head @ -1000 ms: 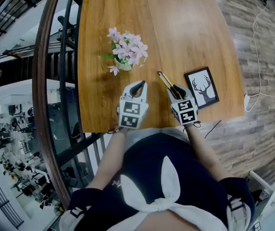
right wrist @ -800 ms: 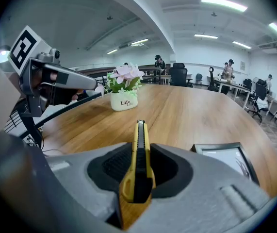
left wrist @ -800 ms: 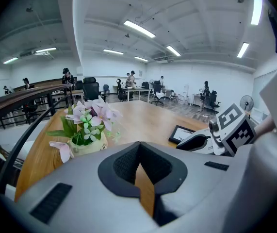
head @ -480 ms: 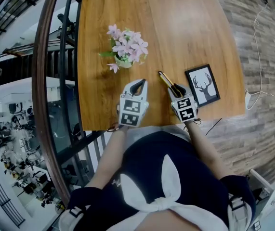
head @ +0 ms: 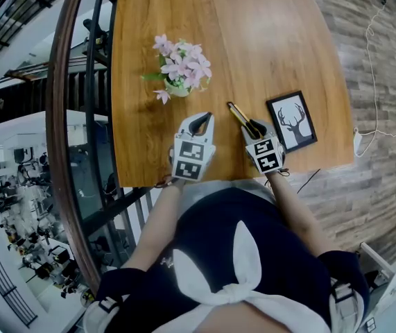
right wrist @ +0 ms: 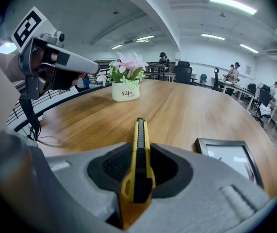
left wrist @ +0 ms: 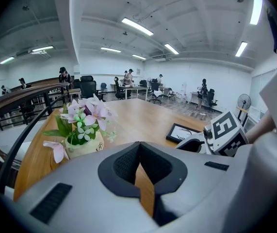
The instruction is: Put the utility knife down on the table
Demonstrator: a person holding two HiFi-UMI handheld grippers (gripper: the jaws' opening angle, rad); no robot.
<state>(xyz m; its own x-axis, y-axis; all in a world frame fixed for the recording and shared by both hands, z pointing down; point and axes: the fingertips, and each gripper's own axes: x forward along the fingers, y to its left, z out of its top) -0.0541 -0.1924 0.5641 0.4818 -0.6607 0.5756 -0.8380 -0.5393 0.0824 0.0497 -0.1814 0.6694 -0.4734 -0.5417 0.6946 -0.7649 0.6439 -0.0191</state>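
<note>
A yellow and black utility knife (right wrist: 139, 149) sticks forward from my right gripper (right wrist: 139, 174), whose jaws are shut on its rear part. In the head view the knife (head: 238, 117) slants up-left from the right gripper (head: 254, 130), low over the wooden table (head: 253, 33) near its front edge. I cannot tell whether its tip touches the wood. My left gripper (head: 200, 122) hovers a hand's width to the left, shut with nothing between its jaws (left wrist: 139, 147).
A white pot of pink flowers (head: 179, 71) stands behind the left gripper. A black-framed deer picture (head: 291, 123) lies flat just right of the right gripper. Beyond the table's left edge runs a railing (head: 80, 116).
My right gripper has sunk a little toward the table with the knife in it. The left gripper has stayed where it was.
</note>
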